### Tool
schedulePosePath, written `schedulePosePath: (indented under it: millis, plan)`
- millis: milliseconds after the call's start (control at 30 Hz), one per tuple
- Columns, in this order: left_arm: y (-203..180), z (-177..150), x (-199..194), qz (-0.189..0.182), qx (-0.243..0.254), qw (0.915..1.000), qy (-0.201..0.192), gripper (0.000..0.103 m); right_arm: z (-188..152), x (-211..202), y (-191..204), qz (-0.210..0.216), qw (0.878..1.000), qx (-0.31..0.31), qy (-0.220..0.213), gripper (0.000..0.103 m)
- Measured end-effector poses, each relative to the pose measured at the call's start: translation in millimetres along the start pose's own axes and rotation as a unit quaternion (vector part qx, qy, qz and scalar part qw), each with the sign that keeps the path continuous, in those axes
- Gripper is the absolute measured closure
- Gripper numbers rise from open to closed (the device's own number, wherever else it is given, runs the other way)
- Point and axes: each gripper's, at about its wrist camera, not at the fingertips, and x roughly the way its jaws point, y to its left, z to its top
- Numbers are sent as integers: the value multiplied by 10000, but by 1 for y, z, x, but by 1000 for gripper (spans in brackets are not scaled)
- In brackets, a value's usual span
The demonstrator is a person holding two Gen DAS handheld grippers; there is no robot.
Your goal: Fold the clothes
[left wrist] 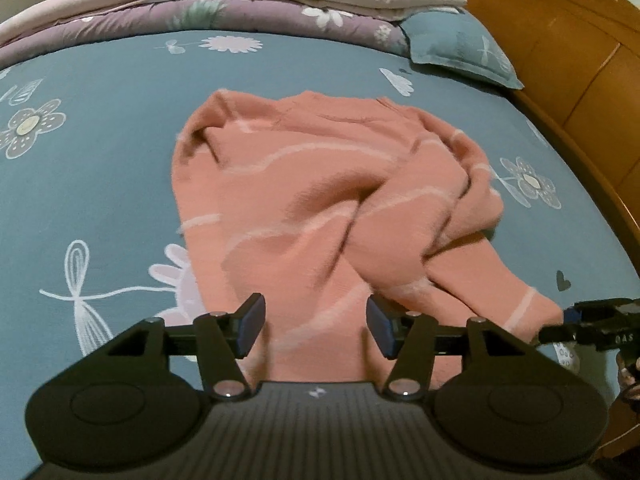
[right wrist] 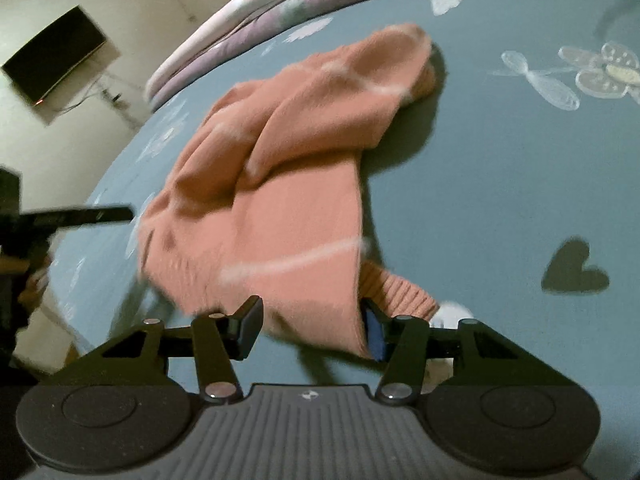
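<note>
Sweater (left wrist: 320, 200), salmon pink with pale wavy stripes, lies rumpled in the middle of the blue floral bedsheet (left wrist: 100, 168), sleeves bunched across the body. From the left wrist view my left gripper (left wrist: 316, 328) hangs over the near hem, jaws spread, nothing between the pads; cloth only lies below. My right gripper (left wrist: 560, 330) shows at the right edge by a sleeve cuff. From the right wrist view my right gripper (right wrist: 312, 330) has a fold of sweater (right wrist: 280, 200) hanging down between its half-spread jaws; cloth brushes the blue pad on one side, whether it's pinched I can't tell. Step, I judge: early, straightening the garment before any fold. Next move needs a firm pinch on the edge, then pulling it flat.
</note>
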Motion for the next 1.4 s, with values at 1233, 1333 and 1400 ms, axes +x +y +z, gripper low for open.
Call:
schedulePosePath:
  millis: [1233, 1333, 1400]
  plan:
    - [-46, 20, 26, -103, 411, 9990, 152, 40, 88, -125, -81, -2843, 9549, -57, -854, 93]
    - [-42, 20, 25, -59, 371, 9992, 138, 40, 101, -138, -100, -3334, 9390, -49, -842, 93]
    - [-39, 20, 24, -24, 338, 9993, 133, 40, 107, -144, -112, -3614, 9289, -48, -811, 93]
